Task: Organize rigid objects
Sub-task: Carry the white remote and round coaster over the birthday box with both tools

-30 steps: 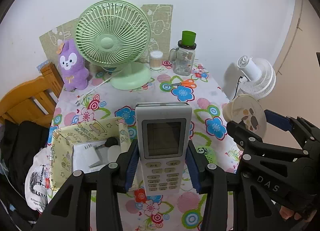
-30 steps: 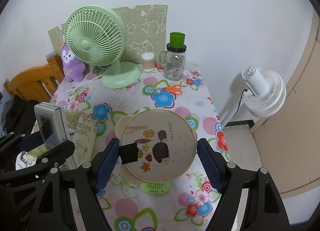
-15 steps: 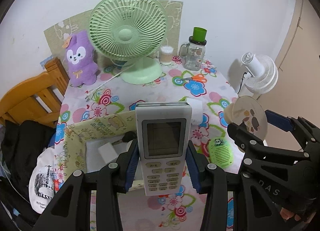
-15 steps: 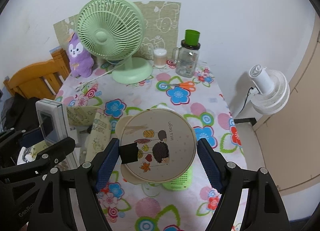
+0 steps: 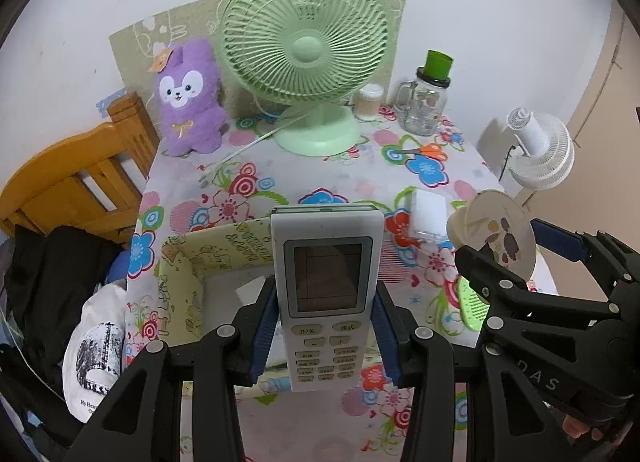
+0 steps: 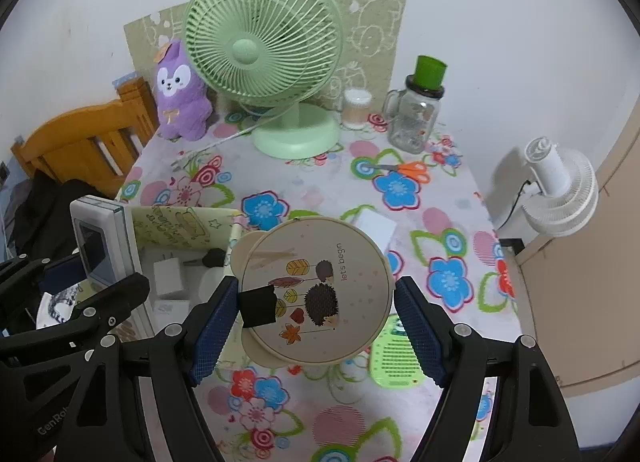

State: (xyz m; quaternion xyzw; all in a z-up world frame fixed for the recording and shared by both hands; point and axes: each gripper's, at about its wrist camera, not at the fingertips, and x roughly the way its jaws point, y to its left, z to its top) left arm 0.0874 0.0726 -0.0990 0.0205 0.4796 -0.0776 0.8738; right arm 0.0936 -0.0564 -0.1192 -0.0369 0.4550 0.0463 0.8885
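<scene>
A white air-conditioner remote point(image 5: 326, 262) stands upright between blue pads, with my left gripper point(image 5: 324, 292) shut on its sides. It hangs over a yellow fabric box point(image 5: 208, 246) that holds white chargers and a black plug. My right gripper point(image 6: 316, 286) is shut on a round beige mirror point(image 6: 320, 282) with a hedgehog picture, held above the flowered tablecloth point(image 6: 320, 190). In the right wrist view the remote point(image 6: 100, 238) and the fabric box point(image 6: 176, 222) lie to the left. In the left wrist view the mirror point(image 5: 496, 234) shows at the right.
At the back stand a green fan point(image 5: 304, 54), a purple plush point(image 5: 190, 98), a swab pot point(image 5: 370, 102) and a glass jar point(image 5: 428, 102). Orange scissors point(image 5: 424, 151), a white box point(image 5: 428, 214) and a green comb point(image 5: 472, 302) lie on the cloth. A wooden chair point(image 5: 80, 178) stands left, a white fan point(image 5: 540, 150) right.
Both grippers have moved forward over the table, so the fan and plush look larger. The fabric box now lies under the remote. Neither grip has changed.
</scene>
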